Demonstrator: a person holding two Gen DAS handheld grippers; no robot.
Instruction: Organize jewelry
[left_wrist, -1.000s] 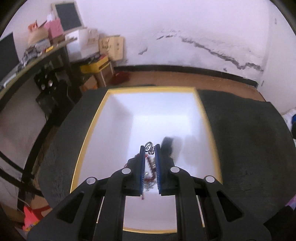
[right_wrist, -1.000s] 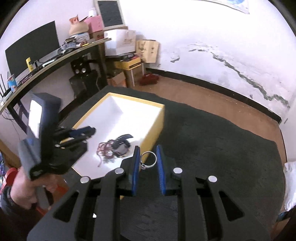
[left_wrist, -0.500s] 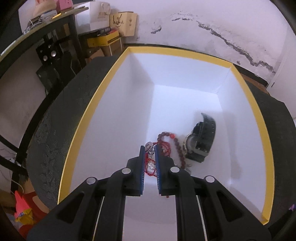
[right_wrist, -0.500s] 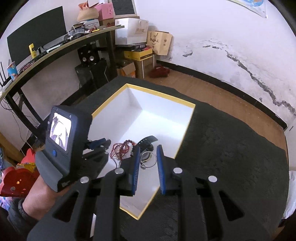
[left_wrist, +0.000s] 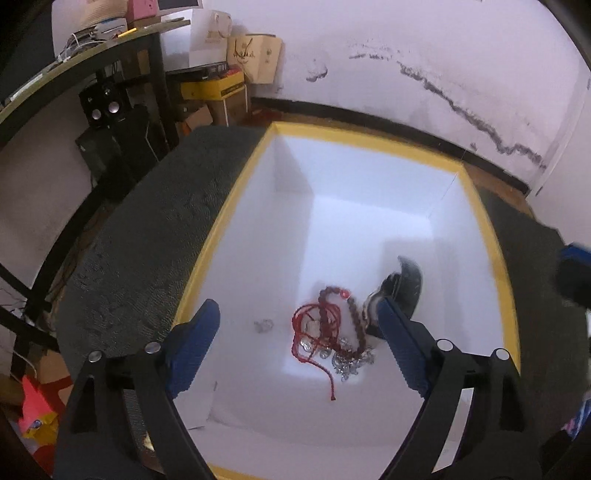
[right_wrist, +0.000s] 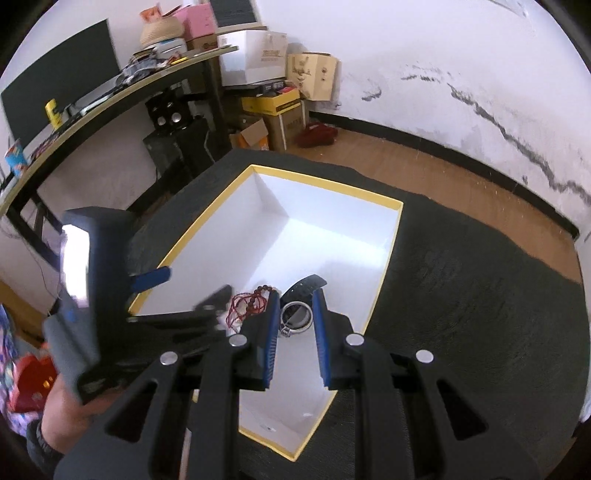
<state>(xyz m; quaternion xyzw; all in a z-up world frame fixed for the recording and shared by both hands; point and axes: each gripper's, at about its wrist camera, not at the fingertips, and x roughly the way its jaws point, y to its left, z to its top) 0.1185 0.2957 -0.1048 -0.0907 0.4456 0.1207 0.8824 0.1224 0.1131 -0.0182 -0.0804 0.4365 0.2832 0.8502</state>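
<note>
So the white box with the yellow rim (left_wrist: 221, 236) sits open on the dark mat, and most of the jewelry is piled toward one side of its floor: a red cord bracelet (left_wrist: 314, 328) tangled with a brown bead strand (left_wrist: 354, 314) and some silvery charms (left_wrist: 347, 360), with a black watch (left_wrist: 406, 284) lying right beside them. A tiny silver piece (left_wrist: 263, 325) lies on its own a little apart, and a silver ring (right_wrist: 295, 315) is pinched upright above the box.

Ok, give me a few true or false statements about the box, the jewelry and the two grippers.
1. The right gripper holds a ring. True.
2. The left gripper is clamped on the red cord. False: its jaws are opening, nothing pinched.
3. The watch lies on the mat. False: it lies in the box.
4. The beads lie beside the watch. True.
</note>
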